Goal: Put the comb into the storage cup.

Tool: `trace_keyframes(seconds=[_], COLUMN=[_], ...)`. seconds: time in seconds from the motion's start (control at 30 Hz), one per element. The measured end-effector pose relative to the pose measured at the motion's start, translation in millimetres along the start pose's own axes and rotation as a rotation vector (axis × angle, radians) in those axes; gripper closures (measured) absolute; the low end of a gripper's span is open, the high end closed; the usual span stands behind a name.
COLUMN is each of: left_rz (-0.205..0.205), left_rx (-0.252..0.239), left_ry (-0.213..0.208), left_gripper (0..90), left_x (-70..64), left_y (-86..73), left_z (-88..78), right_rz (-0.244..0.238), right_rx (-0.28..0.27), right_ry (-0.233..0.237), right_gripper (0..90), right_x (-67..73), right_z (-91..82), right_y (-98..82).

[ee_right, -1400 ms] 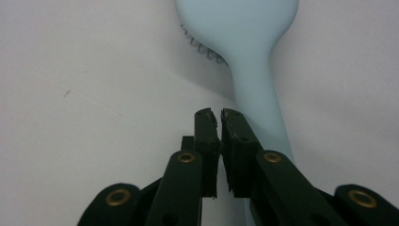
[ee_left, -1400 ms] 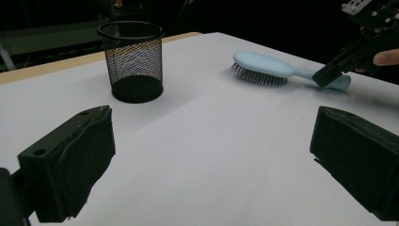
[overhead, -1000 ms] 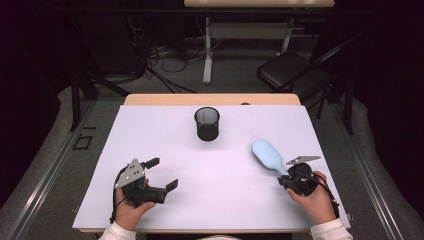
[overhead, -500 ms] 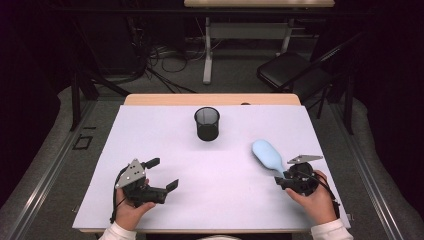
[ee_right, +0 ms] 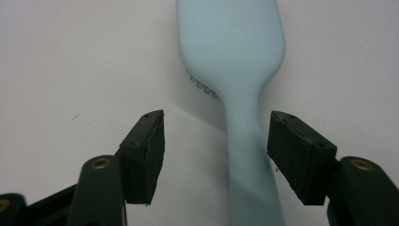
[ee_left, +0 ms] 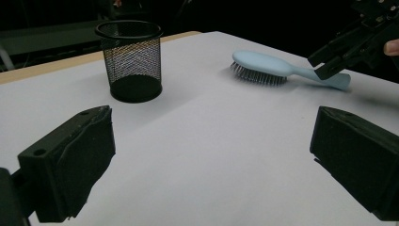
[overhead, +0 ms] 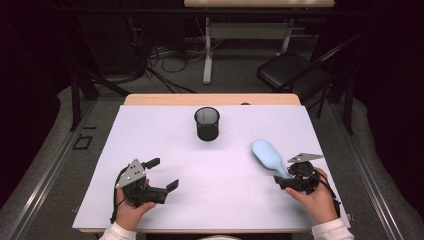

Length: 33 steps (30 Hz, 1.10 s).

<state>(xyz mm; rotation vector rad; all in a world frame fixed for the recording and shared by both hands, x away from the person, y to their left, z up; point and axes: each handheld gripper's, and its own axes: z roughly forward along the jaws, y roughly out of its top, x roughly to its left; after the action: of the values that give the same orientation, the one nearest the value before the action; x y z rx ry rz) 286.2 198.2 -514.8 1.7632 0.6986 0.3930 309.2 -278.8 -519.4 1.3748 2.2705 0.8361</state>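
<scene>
Hairbrush [overhead: 270, 157] lies bristles-down near the table's [overhead: 150, 125] right edge; your right hand-held gripper [ee_right: 214, 157] has just been opening, jaws straddling its handle untouched; left hand-held gripper [ee_left: 207, 160] gapes empty

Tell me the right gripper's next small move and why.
Probably close the right gripper on the hairbrush handle. Its jaws have just been opening and stand apart either side of the handle, with gaps at both pads. The brush lies bristles down on the table.
</scene>
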Motion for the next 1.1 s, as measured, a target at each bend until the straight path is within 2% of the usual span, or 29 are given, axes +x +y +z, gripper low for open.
trace_keyframes(seconds=[0.1, 0.23, 0.27, 0.43, 0.63, 0.77, 0.83, 0.9, 0.97, 1.1], left_rz=[-0.001, -0.001, -0.001, -0.001, -0.001, -0.002, -0.002, -0.001, -0.001, -0.003], left_rx=[0.001, -0.005, -0.004, -0.003, -0.003, 0.001, 0.001, 0.001, 0.001, 0.002], left_ry=[0.000, 0.001, 0.002, 0.005, 0.001, 0.001, 0.001, 0.002, 0.003, 0.005], left_gripper=[0.6, 0.6, 0.6, 0.6, 0.6, 0.6, 0.6, 0.6, 0.6, 0.6], left_x=[-0.4, -0.8, -0.9, -1.1, -1.1, -0.9, -0.9, -1.1, -1.1, -0.9], left_y=[-0.1, -0.2, -0.2, -0.2, -0.3, -0.3, -0.3, -0.2, -0.2, -0.3], left_z=[0.3, 0.5, 0.5, -0.1, 0.3, 0.5, 0.5, 0.5, 0.4, 0.1], right_rz=[-0.023, -0.026, -0.036, -0.015, -0.013, -0.016, -0.027, -0.021, -0.020, -0.009], right_rx=[0.000, -0.002, -0.006, 0.014, 0.056, 0.106, 0.124, 0.152, 0.158, 0.218], right_ry=[-0.014, -0.022, -0.019, 0.011, 0.009, 0.034, 0.031, 0.028, 0.013, 0.024], right_gripper=[35.8, 35.8, 35.8, 34.1, 24.6, 19.0, 14.8, 14.7, 12.9, 3.9], right_x=[-0.6, -3.1, -3.9, -6.5, -11.3, -15.8, -17.2, -17.9, -18.4, -21.0], right_z=[0.8, 0.8, 1.0, 3.2, 9.4, 13.5, 14.9, 15.7, 18.5, 23.2], right_y=[1.6, 4.6, 5.2, 9.2, 14.0, 17.6, 19.6, 22.1, 23.6, 27.0])
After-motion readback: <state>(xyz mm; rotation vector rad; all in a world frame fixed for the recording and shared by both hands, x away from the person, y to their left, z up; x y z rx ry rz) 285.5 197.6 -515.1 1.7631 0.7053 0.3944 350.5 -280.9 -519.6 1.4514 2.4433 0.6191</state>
